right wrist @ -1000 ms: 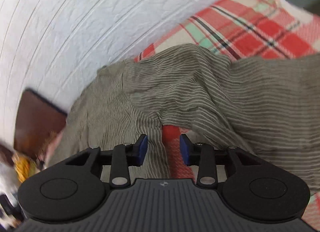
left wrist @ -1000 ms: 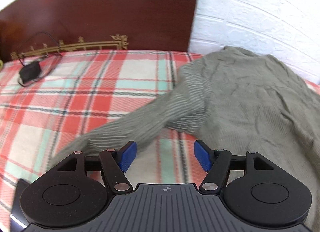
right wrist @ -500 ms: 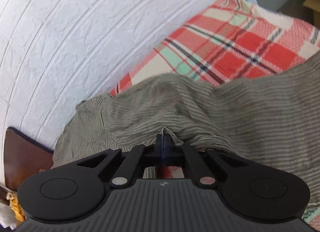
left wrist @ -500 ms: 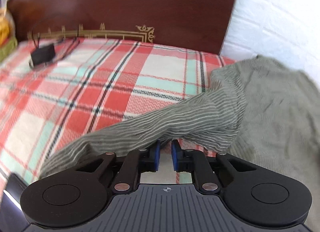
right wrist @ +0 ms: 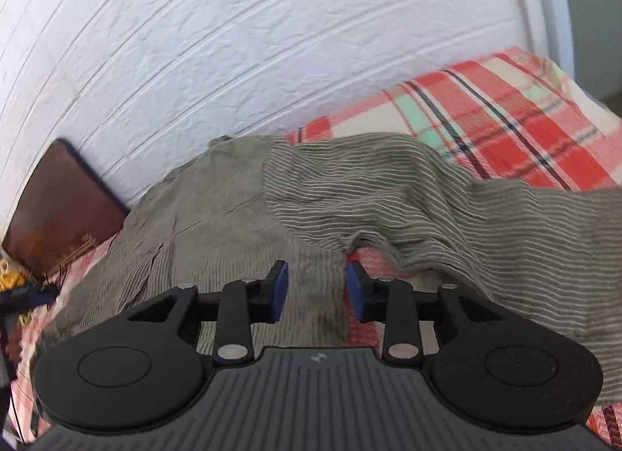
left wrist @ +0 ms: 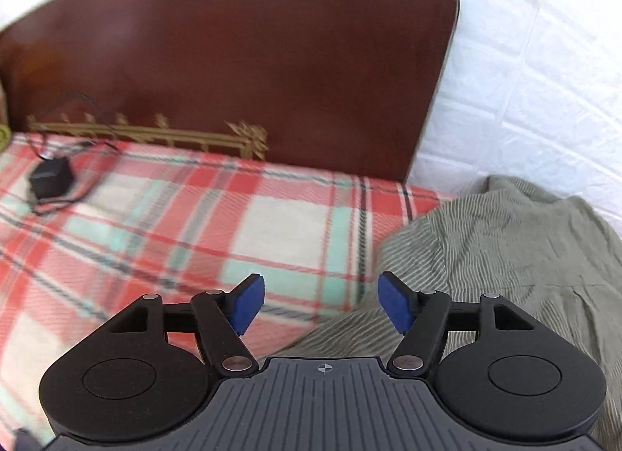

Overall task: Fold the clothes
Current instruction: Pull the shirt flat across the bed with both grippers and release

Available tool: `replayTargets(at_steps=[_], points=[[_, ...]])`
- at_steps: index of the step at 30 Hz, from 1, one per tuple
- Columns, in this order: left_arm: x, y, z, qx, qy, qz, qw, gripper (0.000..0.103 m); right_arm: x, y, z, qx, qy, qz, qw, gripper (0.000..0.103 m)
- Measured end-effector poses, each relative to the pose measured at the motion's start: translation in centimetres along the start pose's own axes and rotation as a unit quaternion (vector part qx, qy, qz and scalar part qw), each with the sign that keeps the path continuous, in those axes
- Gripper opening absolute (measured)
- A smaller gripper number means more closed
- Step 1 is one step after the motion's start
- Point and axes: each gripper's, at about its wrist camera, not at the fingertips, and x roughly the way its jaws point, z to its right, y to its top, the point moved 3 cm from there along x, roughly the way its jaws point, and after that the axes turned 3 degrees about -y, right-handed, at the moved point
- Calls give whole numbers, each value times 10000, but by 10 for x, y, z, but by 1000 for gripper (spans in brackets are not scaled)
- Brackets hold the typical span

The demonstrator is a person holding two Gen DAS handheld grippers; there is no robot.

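Note:
An olive-green striped garment (left wrist: 505,256) lies rumpled on the plaid bedspread (left wrist: 194,225), filling the right side of the left wrist view. My left gripper (left wrist: 322,307) is open above the blanket, its blue pads apart, with only a strip of the garment below its right finger. In the right wrist view the same garment (right wrist: 350,194) spreads from the wall across the bed, one sleeve running off to the right. My right gripper (right wrist: 315,289) is open just over the cloth, nothing held between its pads.
A dark wooden headboard (left wrist: 252,62) with gold trim stands at the bed's head. A black charger with its cable (left wrist: 52,177) lies on the blanket at the left. A white brick-pattern wall (right wrist: 233,42) runs along the bed's far side.
Both grippers were shut on the garment's sleeves half a second ago and have now opened, letting the cloth go. The left sleeve no longer stretches across the blanket.

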Motion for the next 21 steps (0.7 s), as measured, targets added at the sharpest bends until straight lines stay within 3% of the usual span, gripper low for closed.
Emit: replayTargets(at_steps=[7,8,9,11,21], points=[[39,15,23,312,50,-118,9994,76,-3,2,-6,-585,-105,-6,9982,45],[42,13,25,386,99,-125,9991,59,-3,3,-6,-641,-137,-5,9978,45],[45,12,27,459,149,-131,9987,27,-2,3,-5,-654,-158,-9,9977,45],[47,12,30,554,205,-105,9982,2,-1,2,-3,-636,-165,-23,9978,46],[47,29,30,578,435,111,9973,3,9,2,-5,-831,-143,-103,9964,48]])
